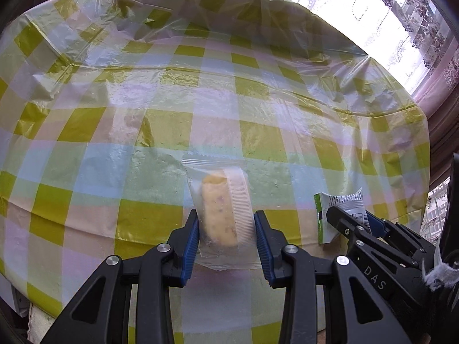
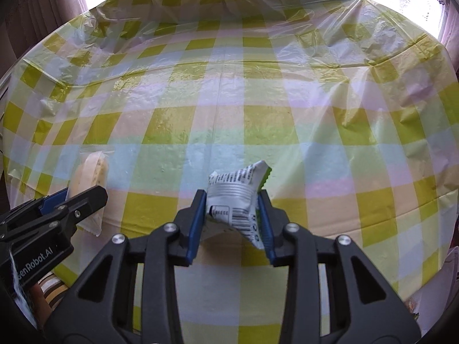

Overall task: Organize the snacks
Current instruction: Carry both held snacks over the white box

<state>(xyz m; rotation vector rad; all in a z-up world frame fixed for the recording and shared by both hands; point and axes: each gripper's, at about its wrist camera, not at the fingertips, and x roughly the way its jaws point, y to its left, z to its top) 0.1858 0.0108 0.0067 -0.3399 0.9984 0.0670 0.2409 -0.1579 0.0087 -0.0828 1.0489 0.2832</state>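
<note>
Right up at the lens, the left tool (image 1: 226, 239) is clamped on a clear-wrapped pastry (image 1: 219, 210), blue pads (image 1: 191, 245) pinching the packet across its sides, low over the desk (image 1: 114, 132) with its checked plastic cover; next to it the right tool (image 2: 231, 223) is closed on a crumpled white-and-green snack packet (image 2: 238, 197), lifted a bit off the cloth; both snacks sit at the near edge, just beside each other. My guess on handling: both are light; the pastry looks soft and squashable, so gentle pressure mid-body beats squeezing hard; its film is probably slippery; the foil packet crinkles and folds, so grabbing the bulky middle rather than the flappy sealed end seems safer.
</note>
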